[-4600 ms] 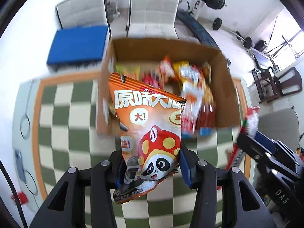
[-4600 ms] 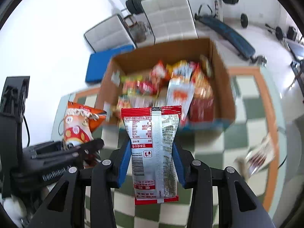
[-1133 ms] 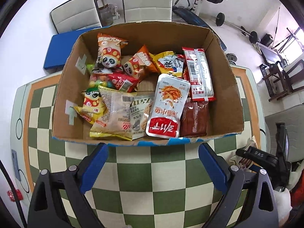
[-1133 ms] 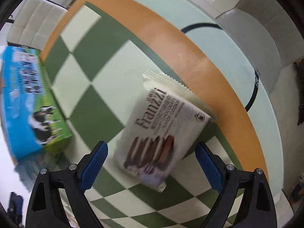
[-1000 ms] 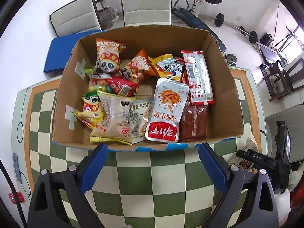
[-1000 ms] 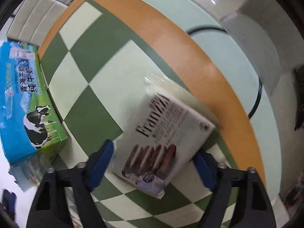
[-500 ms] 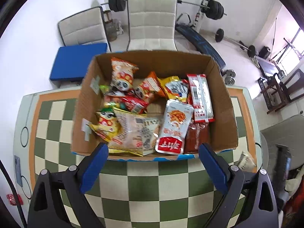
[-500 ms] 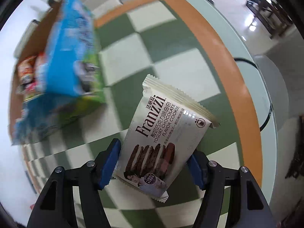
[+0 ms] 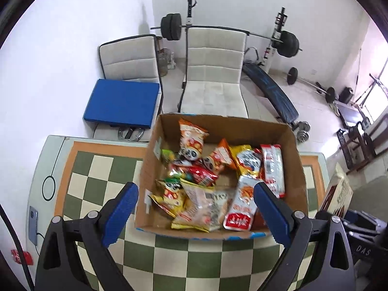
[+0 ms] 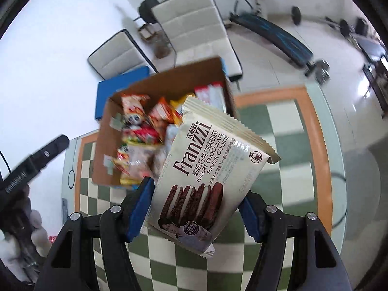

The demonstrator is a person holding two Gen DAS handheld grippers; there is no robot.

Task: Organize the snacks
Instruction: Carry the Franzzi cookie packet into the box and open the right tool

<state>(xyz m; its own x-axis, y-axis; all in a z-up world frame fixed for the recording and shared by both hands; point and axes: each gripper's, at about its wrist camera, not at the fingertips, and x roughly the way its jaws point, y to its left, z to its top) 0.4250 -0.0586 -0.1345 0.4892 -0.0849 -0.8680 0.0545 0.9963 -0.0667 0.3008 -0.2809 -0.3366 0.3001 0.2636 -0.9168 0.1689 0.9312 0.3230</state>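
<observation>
The box (image 9: 294, 169) is looking like matt brown cardboard, rough at the cut edges. The snack bags (image 9: 201, 201) inside are showing glossy, crinkled plastic film. The cookie pack (image 10: 208, 177) is looking smooth and satin, with crimped ends. The table (image 9: 97, 169) is shining like glass. The pads (image 9: 121, 214) are looking like matt blue plastic, the chairs (image 9: 213, 72) like stitched pale leather

Box snacks (image 10: 135, 140) motion-blurred — cookie packet (image 9: 338, 195) edge-on, label probably unreadable.
</observation>
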